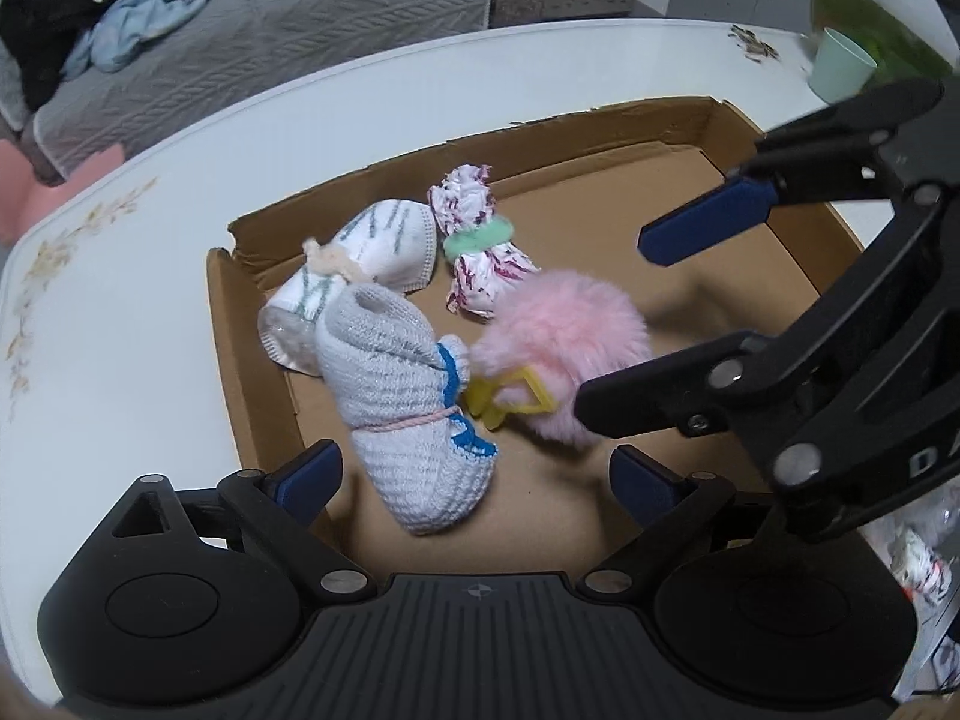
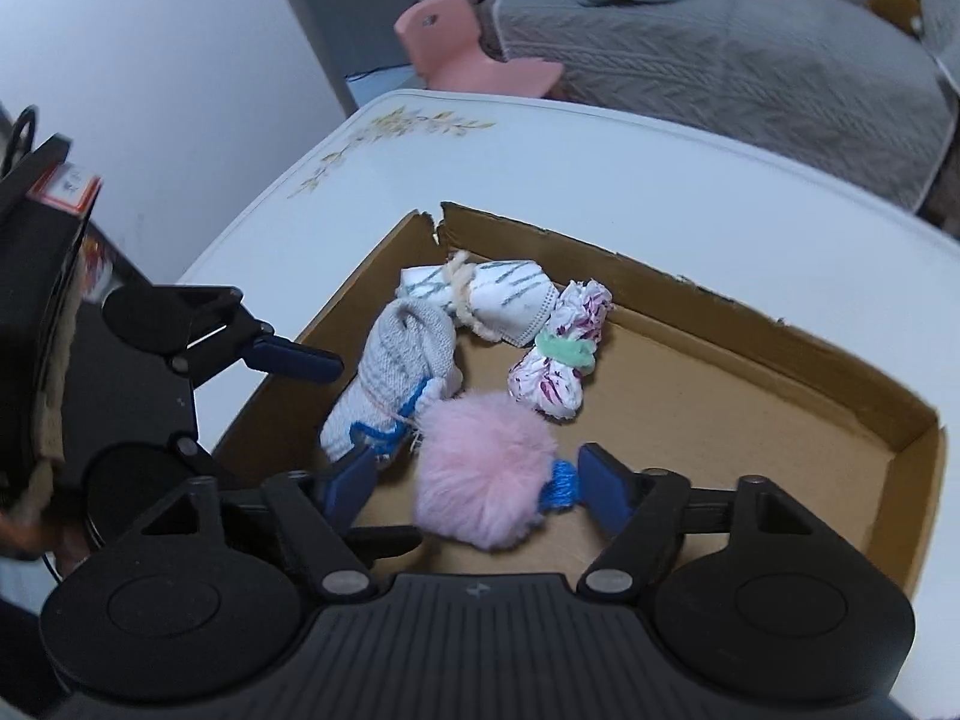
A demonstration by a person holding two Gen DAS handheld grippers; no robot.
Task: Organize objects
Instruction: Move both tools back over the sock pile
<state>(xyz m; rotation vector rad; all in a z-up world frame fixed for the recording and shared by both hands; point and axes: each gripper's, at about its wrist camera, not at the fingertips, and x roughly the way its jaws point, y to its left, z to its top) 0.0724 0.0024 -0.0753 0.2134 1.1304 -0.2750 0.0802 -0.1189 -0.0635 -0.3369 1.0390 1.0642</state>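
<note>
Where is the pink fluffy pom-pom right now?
In both wrist views the pink pom-pom lies inside the cardboard box, beside the grey sock bundle and just in front of the bundle with the green band.

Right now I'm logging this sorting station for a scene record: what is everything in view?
cardboard box: one, brown, on the table, holds the bundles
table: one, white, floral print
grey sock bundle: one, blue trim, near box corner
striped sock bundle: one, white-grey, behind it
patterned bundle: one, white-purple, green band, mid-box
pink pompom: one, fluffy, beside a yellow clip
cup: one, pale green, table's far edge
sofa: one, grey, clothes on it
left gripper: open
right gripper: open around the pompom
</note>
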